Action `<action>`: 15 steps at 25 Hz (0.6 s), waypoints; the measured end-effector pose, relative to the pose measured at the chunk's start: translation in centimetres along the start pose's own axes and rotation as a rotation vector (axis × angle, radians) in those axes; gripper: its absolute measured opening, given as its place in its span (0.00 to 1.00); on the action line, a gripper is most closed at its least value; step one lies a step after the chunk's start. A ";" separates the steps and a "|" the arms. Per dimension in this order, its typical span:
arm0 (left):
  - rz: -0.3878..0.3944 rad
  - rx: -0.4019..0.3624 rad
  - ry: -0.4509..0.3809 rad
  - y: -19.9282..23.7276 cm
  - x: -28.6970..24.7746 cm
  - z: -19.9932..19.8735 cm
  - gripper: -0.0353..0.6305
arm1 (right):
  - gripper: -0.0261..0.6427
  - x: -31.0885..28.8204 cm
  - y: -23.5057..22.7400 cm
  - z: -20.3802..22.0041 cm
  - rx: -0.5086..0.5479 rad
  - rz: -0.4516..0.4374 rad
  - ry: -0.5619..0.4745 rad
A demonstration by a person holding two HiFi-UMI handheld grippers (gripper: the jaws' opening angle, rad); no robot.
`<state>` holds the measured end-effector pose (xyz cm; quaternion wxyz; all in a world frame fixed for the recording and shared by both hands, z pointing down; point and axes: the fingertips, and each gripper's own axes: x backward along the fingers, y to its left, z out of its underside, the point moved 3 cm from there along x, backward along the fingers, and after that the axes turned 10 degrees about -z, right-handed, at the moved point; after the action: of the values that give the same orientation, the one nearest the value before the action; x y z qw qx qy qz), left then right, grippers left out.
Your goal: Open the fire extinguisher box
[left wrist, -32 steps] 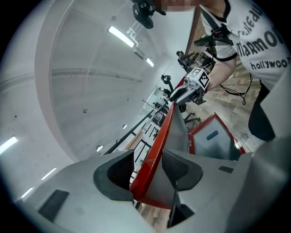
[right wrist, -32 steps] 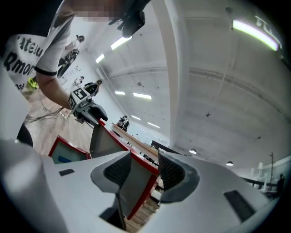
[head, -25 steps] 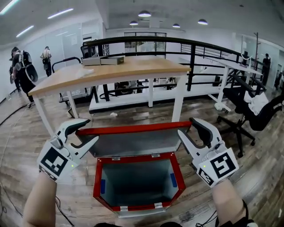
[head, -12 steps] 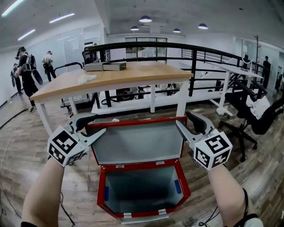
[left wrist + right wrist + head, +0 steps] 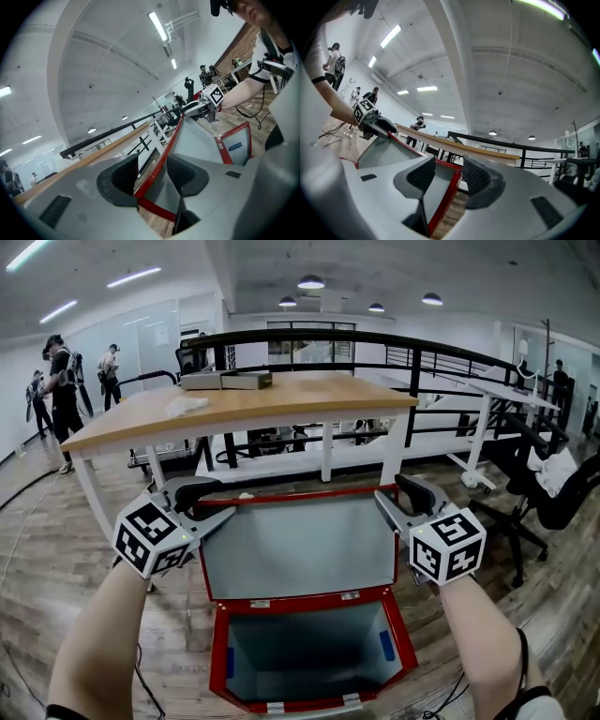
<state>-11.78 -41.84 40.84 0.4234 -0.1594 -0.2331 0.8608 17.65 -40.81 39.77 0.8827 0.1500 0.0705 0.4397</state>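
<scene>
Swung from a low tilt to nearly upright within a second, the grey-lined red metal lid of the red steel fire extinguisher box on the plank floor has its top corners between the spread jaws of the left tool and right tool, which straddle the rim without clamping. Unpinched, the lid could slip out and slam shut if either tool draws away before it passes its balance point.
</scene>
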 end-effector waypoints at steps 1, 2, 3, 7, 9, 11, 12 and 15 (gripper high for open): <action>0.005 0.010 0.005 0.1 -0.3 0.3 0.34 | 0.32 -0.3 -0.1 0.2 -0.004 0.005 0.003; 0.012 0.021 0.012 0.2 -0.5 0.6 0.34 | 0.32 -0.6 -0.2 0.4 -0.007 0.011 0.008; 0.017 0.032 0.018 0.3 -0.8 0.9 0.34 | 0.32 -0.9 -0.2 0.7 -0.010 0.018 0.013; 0.014 0.064 0.023 0.5 -1.7 1.9 0.34 | 0.32 -1.9 -0.5 1.6 -0.024 0.050 0.027; 0.017 0.083 0.031 0.7 -2.1 2.5 0.34 | 0.32 -2.4 -0.7 2.0 -0.030 0.062 0.040; 0.018 0.092 0.044 0.8 -2.6 3.0 0.34 | 0.32 -2.8 -0.8 2.5 -0.041 0.069 0.059; 0.013 0.092 0.049 0.8 -2.8 3.2 0.34 | 0.32 -3.0 -0.8 2.9 -0.045 0.068 0.072; -0.003 0.098 0.052 0.8 -3.4 4.0 0.34 | 0.32 -3.2 -0.5 4.2 -0.021 0.065 0.116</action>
<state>-12.15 -46.06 44.04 0.4379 -0.1603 -0.1797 0.8662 17.19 -44.50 43.59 0.8639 0.1173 0.1121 0.4769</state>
